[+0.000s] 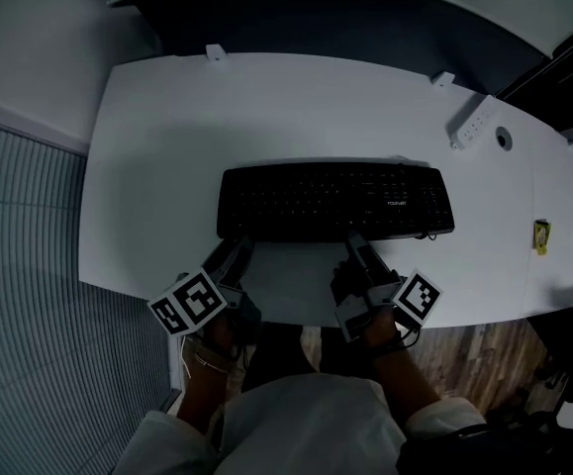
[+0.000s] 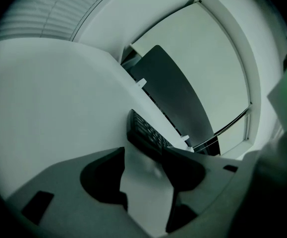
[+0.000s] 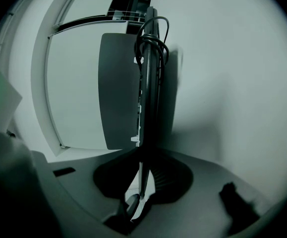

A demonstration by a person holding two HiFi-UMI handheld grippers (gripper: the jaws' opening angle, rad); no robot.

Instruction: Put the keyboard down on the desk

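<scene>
Since the keyboard [image 1: 335, 201] lies flat on the middle of the counter [image 1: 296, 107], its weight rests there. The right gripper [image 1: 357, 245] pinches its near edge narrowly, probably just steadying it. The left gripper [image 1: 235, 255] stands wide and empty just short of that edge, its support seemingly unneeded.

Head camera: steeply down over the bench [image 1: 296, 107].
Left tool [image 2: 145, 157] camera: low, near the keyboard's [image 2: 145, 135] end.
Right tool [image 3: 143, 167] camera: tight along its edge.
Shared: keyboard.
</scene>
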